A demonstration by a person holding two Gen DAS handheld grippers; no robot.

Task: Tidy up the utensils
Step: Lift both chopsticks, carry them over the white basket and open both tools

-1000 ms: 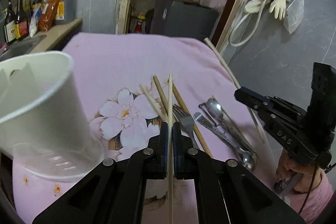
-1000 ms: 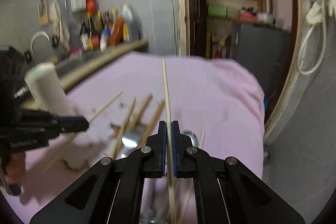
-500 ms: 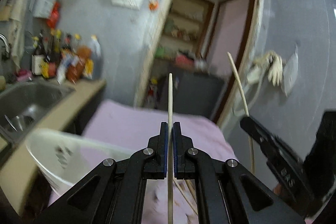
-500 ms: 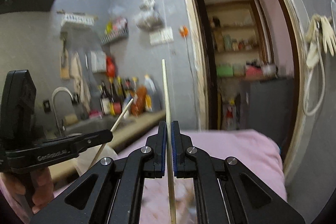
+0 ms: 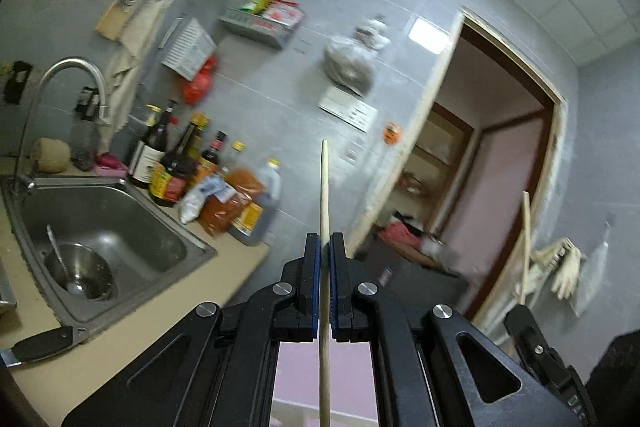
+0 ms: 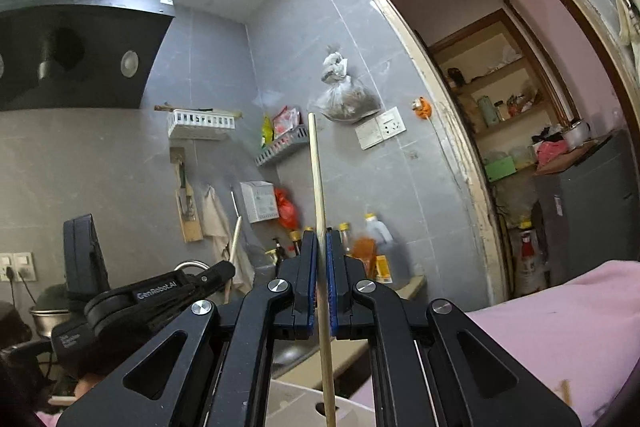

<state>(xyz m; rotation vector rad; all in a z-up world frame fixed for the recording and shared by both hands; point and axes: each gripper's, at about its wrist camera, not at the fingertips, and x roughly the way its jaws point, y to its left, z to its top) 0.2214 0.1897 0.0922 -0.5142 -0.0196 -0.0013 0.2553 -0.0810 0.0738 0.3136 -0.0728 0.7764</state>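
My left gripper (image 5: 324, 247) is shut on a wooden chopstick (image 5: 324, 195) that points up toward the kitchen wall. My right gripper (image 6: 321, 243) is shut on another wooden chopstick (image 6: 317, 179), also upright. The right gripper and its chopstick (image 5: 525, 239) show at the lower right of the left wrist view. The left gripper (image 6: 224, 269) shows at the left of the right wrist view. The white utensil holder's rim (image 6: 296, 401) lies just under the right chopstick's lower end. The other utensils are out of view.
A steel sink (image 5: 100, 239) with a bowl and ladle lies left, with a faucet (image 5: 64, 75) and sauce bottles (image 5: 192, 171) on the counter behind. The pink tablecloth (image 6: 560, 327) is at lower right. A doorway (image 6: 520, 107) opens on the right.
Both grippers have tilted up from the table with their chopsticks. The utensils on the cloth have dropped out of view, and the wall and ceiling now fill both views.
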